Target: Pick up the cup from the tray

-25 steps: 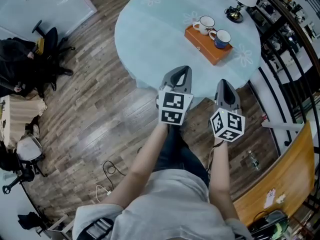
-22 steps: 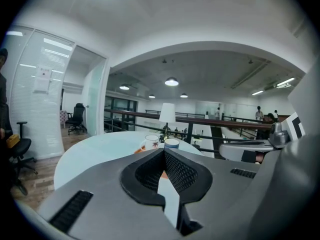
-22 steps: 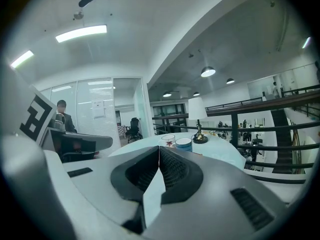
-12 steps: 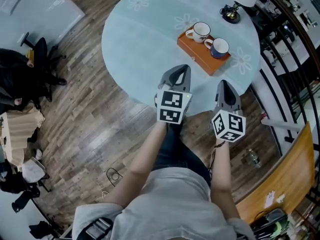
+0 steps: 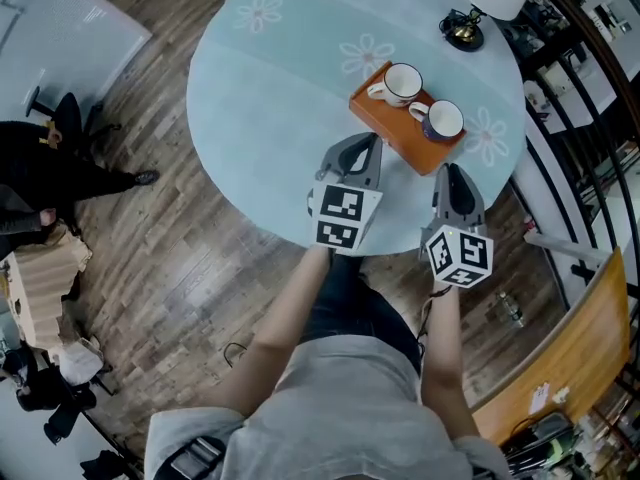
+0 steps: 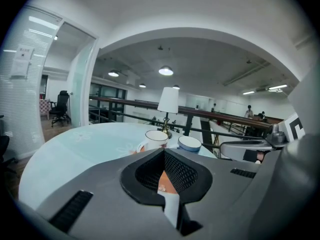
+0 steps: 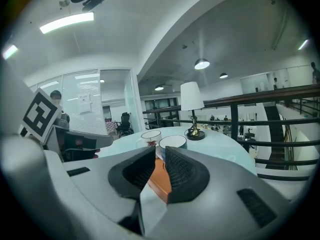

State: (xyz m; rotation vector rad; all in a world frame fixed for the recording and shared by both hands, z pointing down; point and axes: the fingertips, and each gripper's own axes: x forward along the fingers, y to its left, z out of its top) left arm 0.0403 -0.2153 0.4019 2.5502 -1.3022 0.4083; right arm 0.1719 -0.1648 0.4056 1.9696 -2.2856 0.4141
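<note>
Cups stand two to the orange tray on the round table: a white cup at its 10 o'clock end, a blue cup at its 4 o'clock end. Both claws hover at the tray's 6 o'clock side. The left claw has its jaws pressed together, the right claw all but together, and both are empty. Pushed forward like this, the right claw would likely butt the blue cup at its 12 o'clock, tipping it or knocking it into the white cup.
</note>
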